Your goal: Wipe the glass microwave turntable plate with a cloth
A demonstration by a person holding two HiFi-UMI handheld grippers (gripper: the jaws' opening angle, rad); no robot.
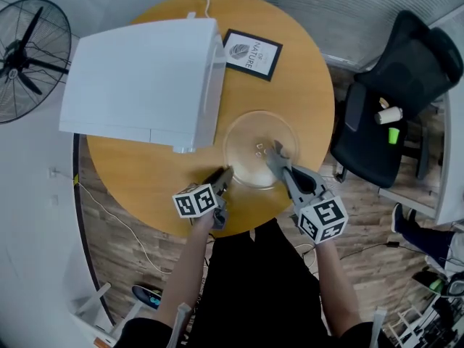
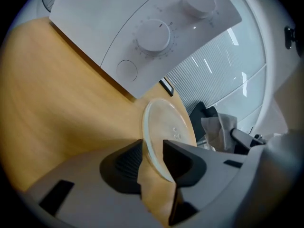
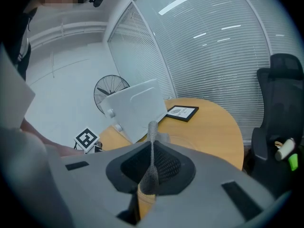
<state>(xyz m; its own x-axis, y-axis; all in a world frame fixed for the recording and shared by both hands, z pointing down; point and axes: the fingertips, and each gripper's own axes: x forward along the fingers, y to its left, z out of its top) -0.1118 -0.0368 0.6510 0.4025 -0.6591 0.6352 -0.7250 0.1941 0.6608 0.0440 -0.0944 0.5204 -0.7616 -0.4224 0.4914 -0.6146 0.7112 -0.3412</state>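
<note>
Head view, centre: the clear round glass turntable plate (image 1: 250, 133) lies on the round wooden table (image 1: 145, 172), just right of the white microwave oven (image 1: 138, 78) that fills the upper left. My left gripper (image 1: 223, 176) meets the plate at its lower-left rim. In the left gripper view its jaws (image 2: 153, 148) stand wide, with the plate's edge (image 2: 166, 122) passing between the two black pads and a gap showing on either side. My right gripper (image 1: 278, 158) reaches from the lower right over the plate. In the right gripper view its jaws (image 3: 152, 163) are closed tight on a thin fold of grey mesh cloth (image 3: 152, 141), which sticks up above the fingertips. From the left gripper view, the same cloth (image 2: 216, 129) shows as a pale crumpled bunch at the right of the frame, beyond the plate. A black-framed picture (image 1: 251, 54) lies on the table above the plate, near the microwave's upper-right corner. A black office chair (image 1: 391, 100) stands at the right edge and a black floor fan (image 1: 25, 56) at the upper left, both off the table.
</note>
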